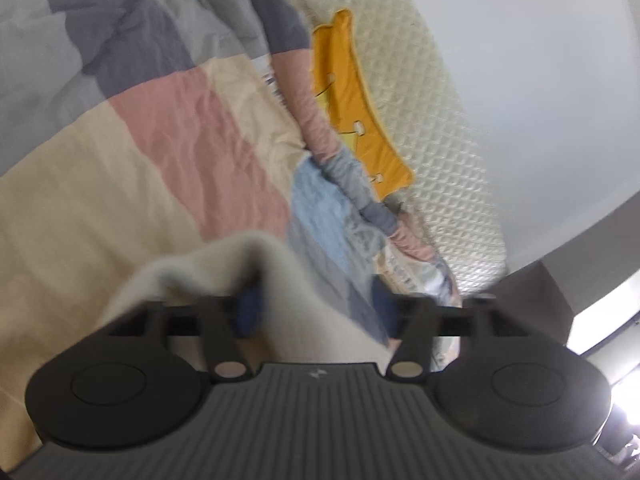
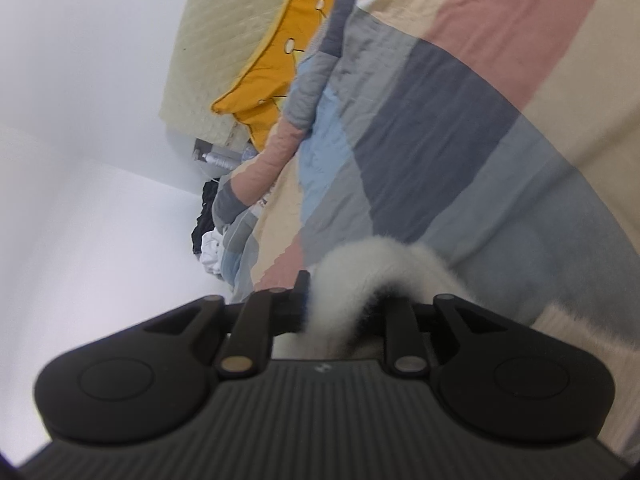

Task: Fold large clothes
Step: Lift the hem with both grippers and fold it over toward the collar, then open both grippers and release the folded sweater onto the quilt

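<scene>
The left hand-held gripper [image 1: 316, 312] stands well apart at the jaws, a fold of the cream fuzzy garment [image 1: 208, 268] bunched over one blue pad [image 1: 249, 312] but not pinched. The right hand-held gripper [image 2: 348, 312] is partly spread, with the same garment [image 2: 360, 272] humped loosely between its jaws. The garment lies on the bed's patchwork quilt [image 1: 140, 152], near a yellow pillow [image 1: 352, 120].

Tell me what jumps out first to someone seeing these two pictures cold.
The patchwork bedspread of pink, cream, blue and grey blocks fills most of both views. A bright yellow cushion lies along the bed's far edge, against a quilted cream headboard. Close to each camera, a fluffy cream garment lies bunched on the bedspread between the fingers of the left claw and the right claw.
</scene>
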Demonstrator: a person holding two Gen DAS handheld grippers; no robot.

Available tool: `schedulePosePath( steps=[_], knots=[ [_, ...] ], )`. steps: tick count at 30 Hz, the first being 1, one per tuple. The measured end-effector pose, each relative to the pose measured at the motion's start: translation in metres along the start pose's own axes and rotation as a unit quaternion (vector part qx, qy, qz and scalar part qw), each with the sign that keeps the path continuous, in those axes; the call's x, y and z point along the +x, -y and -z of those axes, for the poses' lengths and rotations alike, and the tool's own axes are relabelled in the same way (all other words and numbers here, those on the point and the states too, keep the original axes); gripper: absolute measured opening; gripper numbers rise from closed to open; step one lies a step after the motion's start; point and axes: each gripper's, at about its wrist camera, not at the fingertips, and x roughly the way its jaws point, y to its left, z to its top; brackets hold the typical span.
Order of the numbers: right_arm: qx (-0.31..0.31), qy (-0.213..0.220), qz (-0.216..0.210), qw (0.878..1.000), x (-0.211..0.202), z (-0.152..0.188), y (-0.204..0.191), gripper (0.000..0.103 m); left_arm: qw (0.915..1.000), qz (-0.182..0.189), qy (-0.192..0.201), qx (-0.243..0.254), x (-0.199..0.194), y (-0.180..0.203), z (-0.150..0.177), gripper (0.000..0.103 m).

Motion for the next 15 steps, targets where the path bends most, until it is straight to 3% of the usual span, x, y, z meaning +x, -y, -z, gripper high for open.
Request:
schedulePosePath(
  steps=[2,3,5,7,13,15],
  knots=[
    [-0.008,0.007,-0.024,1.0,-0.01,0.004,-0.01,0.073,0.9997,0.009,0.019,0.016,-0.014,0.012,0.001,0.069],
    [-0.016,0.011,-0.04,0.999,-0.017,0.007,-0.016,0.075,0.9988,0.016,0.04,0.024,-0.023,0.018,0.003,0.069],
    [-0.04,0.004,-0.05,0.998,-0.025,0.014,-0.031,0.076,0.9972,0.043,0.052,0.034,-0.036,0.028,0.005,0.069],
    [-0.083,-0.003,-0.029,0.996,-0.032,0.025,-0.047,0.075,0.9962,0.054,0.05,0.045,-0.043,0.037,0.009,0.069],
    [-0.169,-0.027,0.049,0.984,-0.031,0.053,-0.064,0.074,0.9906,0.006,-0.005,0.137,-0.037,0.059,0.035,0.068],
    [-0.195,-0.033,0.091,0.976,-0.026,0.057,-0.065,0.06,0.9869,-0.024,-0.019,0.159,-0.028,0.057,0.042,0.068]
  ],
)
